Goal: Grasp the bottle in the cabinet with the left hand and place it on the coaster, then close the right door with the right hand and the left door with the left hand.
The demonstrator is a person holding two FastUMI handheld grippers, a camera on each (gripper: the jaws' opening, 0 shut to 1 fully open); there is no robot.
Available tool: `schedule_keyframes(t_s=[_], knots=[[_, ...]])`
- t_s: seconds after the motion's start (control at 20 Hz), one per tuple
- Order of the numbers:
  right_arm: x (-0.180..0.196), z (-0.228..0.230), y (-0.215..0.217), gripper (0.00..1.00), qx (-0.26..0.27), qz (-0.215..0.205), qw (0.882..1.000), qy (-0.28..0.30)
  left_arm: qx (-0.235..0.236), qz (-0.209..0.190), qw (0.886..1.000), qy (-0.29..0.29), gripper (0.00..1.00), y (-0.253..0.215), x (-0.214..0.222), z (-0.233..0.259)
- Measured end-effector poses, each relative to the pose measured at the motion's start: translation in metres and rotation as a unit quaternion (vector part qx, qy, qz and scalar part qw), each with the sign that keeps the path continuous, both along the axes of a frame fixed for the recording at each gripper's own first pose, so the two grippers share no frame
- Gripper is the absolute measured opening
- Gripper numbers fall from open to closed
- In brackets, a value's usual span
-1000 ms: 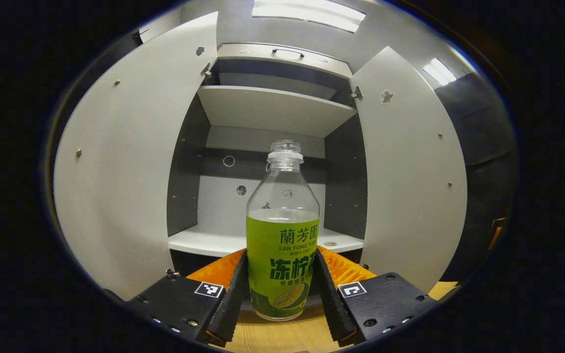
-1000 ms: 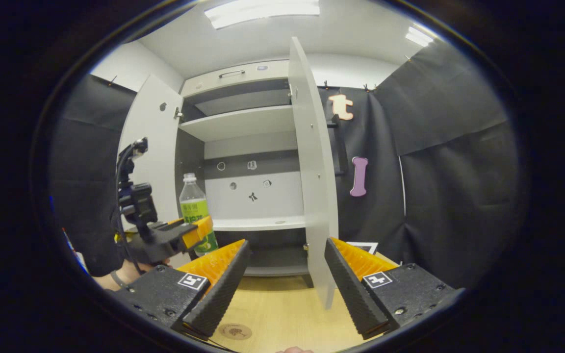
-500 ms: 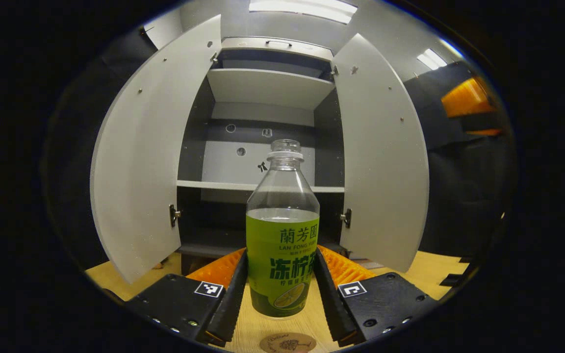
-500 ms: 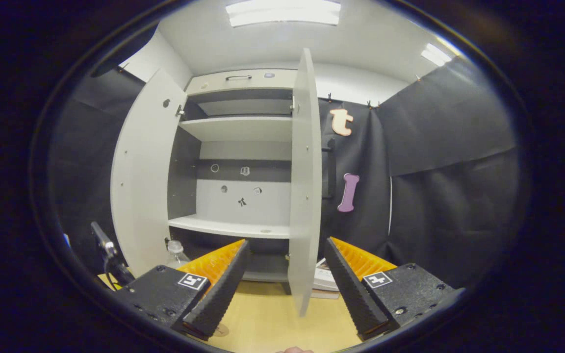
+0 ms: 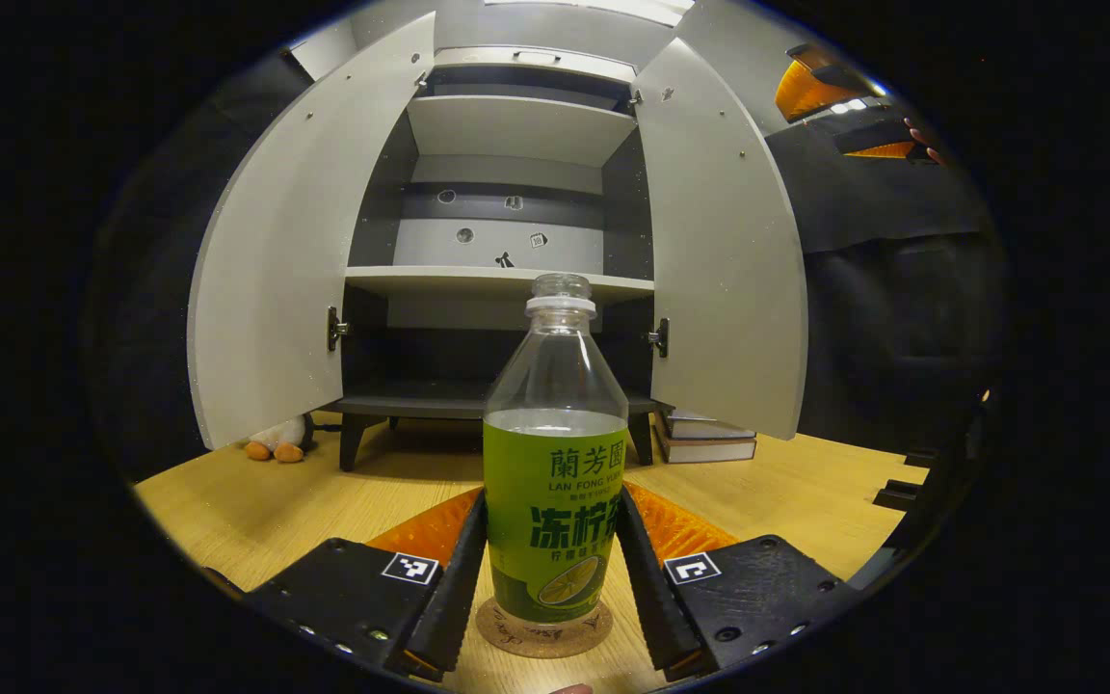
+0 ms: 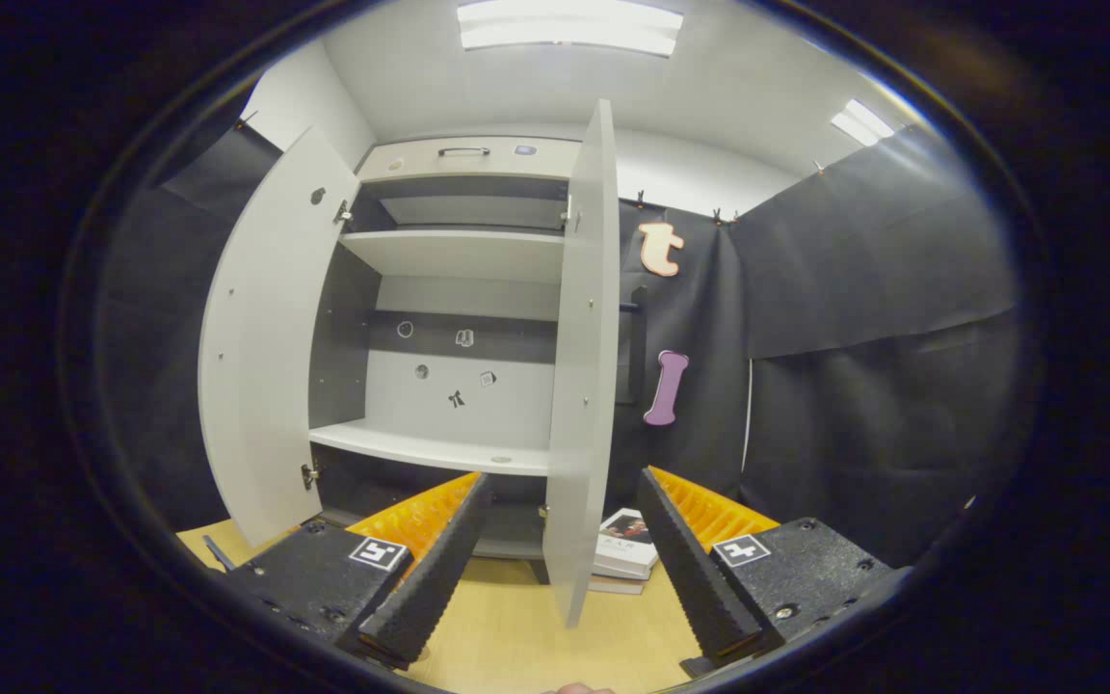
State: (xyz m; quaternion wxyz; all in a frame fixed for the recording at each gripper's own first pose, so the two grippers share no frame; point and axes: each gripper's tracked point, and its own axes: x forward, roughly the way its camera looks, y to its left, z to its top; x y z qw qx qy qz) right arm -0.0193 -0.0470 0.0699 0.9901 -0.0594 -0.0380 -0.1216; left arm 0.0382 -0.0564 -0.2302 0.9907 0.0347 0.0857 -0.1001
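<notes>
A clear bottle (image 5: 555, 453) with a green label stands upright between the fingers of my left gripper (image 5: 551, 559), which is shut on it. Its base rests on or just above a round cork coaster (image 5: 543, 631) on the wooden table. Behind it stands the grey cabinet (image 5: 507, 270) with its left door (image 5: 295, 251) and right door (image 5: 724, 251) open. My right gripper (image 6: 560, 549) is open, and the right door's edge (image 6: 582, 366) runs between and beyond its fingers. That gripper's orange fingers (image 5: 820, 92) also show high at the left gripper view's upper right.
Stacked books (image 5: 704, 439) lie on the table by the cabinet's right foot, the books (image 6: 624, 554) also showing behind the right door. A small plush toy (image 5: 276, 443) sits under the left door. Bare wooden table (image 5: 256, 501) spreads around the coaster.
The left gripper has lowered the bottle from shelf height out of the cabinet down to the coaster. The right gripper has risen slightly and stays open at the right door's edge.
</notes>
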Motion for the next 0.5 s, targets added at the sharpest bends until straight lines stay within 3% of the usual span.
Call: schedule_keyframes(t_s=[0.5], knots=[[0.007,-0.005,0.005,1.00,-0.005,0.006,1.000,0.011,-0.001,0.001,1.000,0.021,0.70,0.003,-0.007,-0.025]])
